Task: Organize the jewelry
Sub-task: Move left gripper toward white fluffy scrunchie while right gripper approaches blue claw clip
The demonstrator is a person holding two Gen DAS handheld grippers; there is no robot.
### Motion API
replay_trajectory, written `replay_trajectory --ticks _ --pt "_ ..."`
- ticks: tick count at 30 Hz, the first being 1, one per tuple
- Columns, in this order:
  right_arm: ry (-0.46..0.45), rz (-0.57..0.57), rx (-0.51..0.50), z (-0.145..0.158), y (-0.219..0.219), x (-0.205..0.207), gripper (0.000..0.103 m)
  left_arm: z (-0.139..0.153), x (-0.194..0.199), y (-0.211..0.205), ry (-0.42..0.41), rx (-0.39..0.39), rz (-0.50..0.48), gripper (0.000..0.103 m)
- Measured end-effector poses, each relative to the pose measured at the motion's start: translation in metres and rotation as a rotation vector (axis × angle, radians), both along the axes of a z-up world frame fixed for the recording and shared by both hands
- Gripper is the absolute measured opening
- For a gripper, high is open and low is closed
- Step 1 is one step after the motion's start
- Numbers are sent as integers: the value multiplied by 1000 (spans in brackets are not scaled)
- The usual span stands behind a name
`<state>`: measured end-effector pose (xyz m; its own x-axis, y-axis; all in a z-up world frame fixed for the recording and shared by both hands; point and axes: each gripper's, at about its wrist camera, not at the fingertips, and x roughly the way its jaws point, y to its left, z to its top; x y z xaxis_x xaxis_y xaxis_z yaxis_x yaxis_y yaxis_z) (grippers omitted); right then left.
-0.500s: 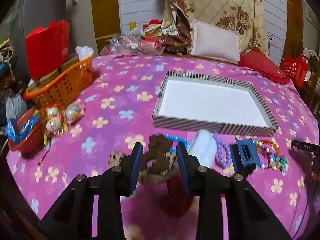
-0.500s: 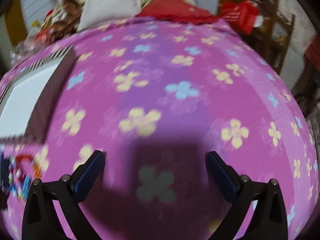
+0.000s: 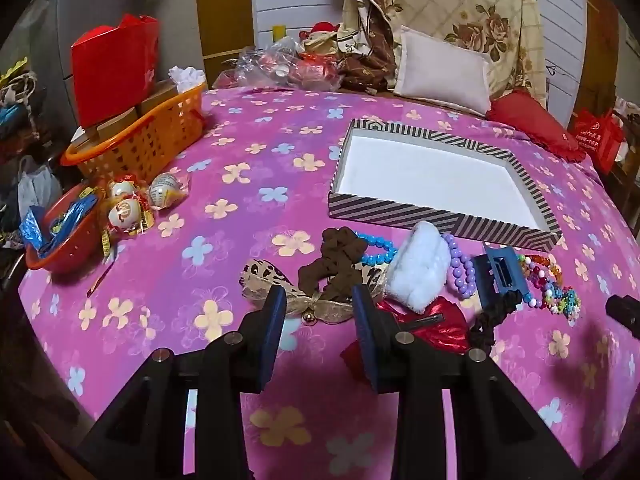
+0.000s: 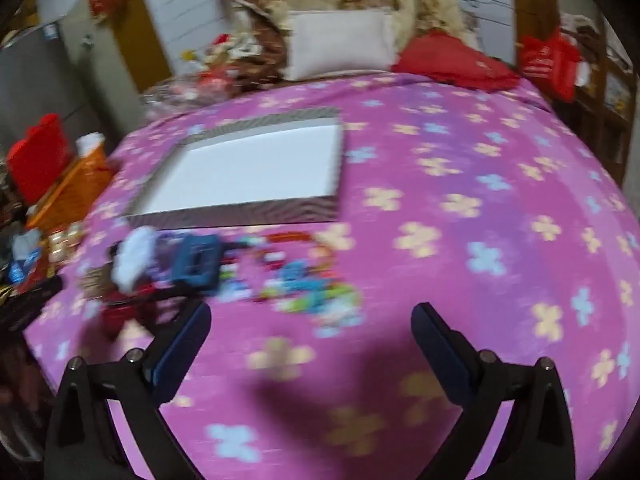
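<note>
A striped box (image 3: 436,216) with a white floor lies open on the pink flowered bedspread; it also shows in the right wrist view (image 4: 240,212). In front of it lies a row of accessories: a brown scrunchie (image 3: 336,264), a leopard bow (image 3: 264,276), blue beads (image 3: 376,250), a white fluffy piece (image 3: 420,268), purple beads (image 3: 460,268), a blue hair claw (image 3: 500,272), colourful bead strings (image 3: 552,280) and a red bow (image 3: 436,320). My left gripper (image 3: 318,320) is open, just short of the leopard bow and scrunchie. My right gripper (image 4: 312,336) is wide open and empty above the bedspread, near the blurred bead strings (image 4: 308,280).
An orange basket (image 3: 140,144) with a red bag (image 3: 112,68) stands at the left. A red bowl (image 3: 60,240) and wrapped balls (image 3: 128,208) lie beside it. Pillows (image 3: 440,68) and bags line the far edge.
My left gripper has pulled back a little and its jaws stand wider. My right gripper has swung left and up, bringing the box and the accessories into its view.
</note>
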<state>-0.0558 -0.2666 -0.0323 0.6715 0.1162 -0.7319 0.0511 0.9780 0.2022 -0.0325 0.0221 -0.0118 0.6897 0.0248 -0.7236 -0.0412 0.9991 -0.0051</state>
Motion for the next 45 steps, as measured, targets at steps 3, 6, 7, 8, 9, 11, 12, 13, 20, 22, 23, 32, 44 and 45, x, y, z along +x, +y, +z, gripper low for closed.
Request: replay_trajectory --ticks 3,6,7,8,9,11,12,13,20,22,23,32,44,45 --pt "-25 45 9 3 31 -5 102 0 1 4 -7 -5 2 35" --pt "-39 69 -25 6 57 -4 102 0 1 3 -19 2 14 35" --pt "-41 80 -38 6 66 -3 102 -1 2 5 -21 -1 19 35" --pt "-41 88 -45 6 70 -3 102 -2 3 5 -22 -1 23 35" --pt "-43 92 -55 7 75 -2 102 -2 4 6 -23 0 29 35" --pt "-50 99 -85 9 84 0 102 -3 5 8 -25 2 37 35" --pt "-50 100 -95 7 84 3 102 -3 6 8 -26 4 40 35" --pt "-54 100 -104 7 87 4 102 -3 6 9 -29 9 44 35" --pt "-42 109 -118 -2 88 8 102 -6 6 6 -42 32 47 35" --pt "-45 108 -130 -3 89 7 102 -7 7 6 -41 32 48 35" --pt "-45 104 -134 -3 88 8 102 -8 7 5 -41 31 48 35" --pt "-40 74 -143 -8 81 9 102 -10 7 3 -39 28 48 35" --pt "-39 46 -169 -10 79 8 102 -11 7 3 -44 28 45 35" --pt "-40 43 -170 -9 78 8 102 -11 7 3 -44 27 45 35"
